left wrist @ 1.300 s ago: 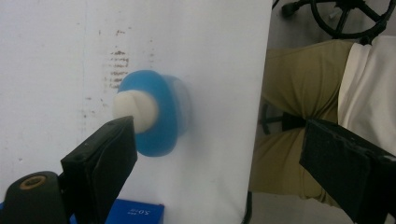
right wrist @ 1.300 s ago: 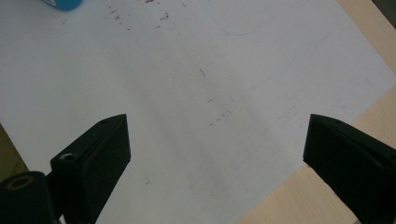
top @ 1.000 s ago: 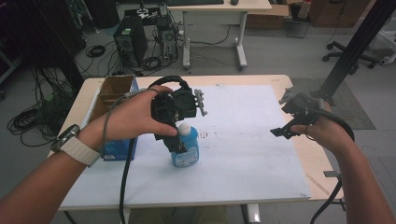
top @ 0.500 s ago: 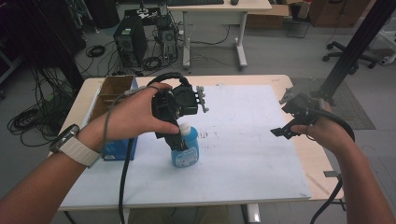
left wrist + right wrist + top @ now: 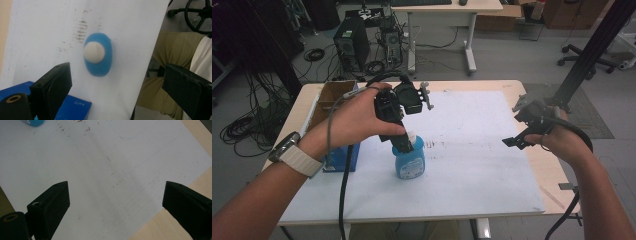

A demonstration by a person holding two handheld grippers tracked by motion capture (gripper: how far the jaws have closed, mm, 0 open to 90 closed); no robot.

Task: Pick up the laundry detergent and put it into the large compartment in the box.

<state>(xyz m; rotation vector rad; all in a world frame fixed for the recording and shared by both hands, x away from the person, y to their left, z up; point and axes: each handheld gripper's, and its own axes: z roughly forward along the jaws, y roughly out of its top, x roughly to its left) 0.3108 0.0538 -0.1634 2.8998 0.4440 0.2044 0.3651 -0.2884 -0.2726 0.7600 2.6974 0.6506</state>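
I see a white sheet [image 5: 472, 165] covering the surface [image 5: 557, 165], a blue box [image 5: 343, 157] beside a cardboard box [image 5: 328, 97], and a computer tower [image 5: 351, 47] on the floor.

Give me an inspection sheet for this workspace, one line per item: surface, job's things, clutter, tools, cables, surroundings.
Surface: white sheet on wooden table, smudged.
Job's things: blue bottle upright, white cap on.
Clutter: blue box and cardboard box at left edge.
Tools: left tool above bottle, jaws just opened, clear of the cap; right tool open over bare sheet.
Cables: one trails from each tool; coils on floor.
Surroundings: computer tower, desk, chair base.
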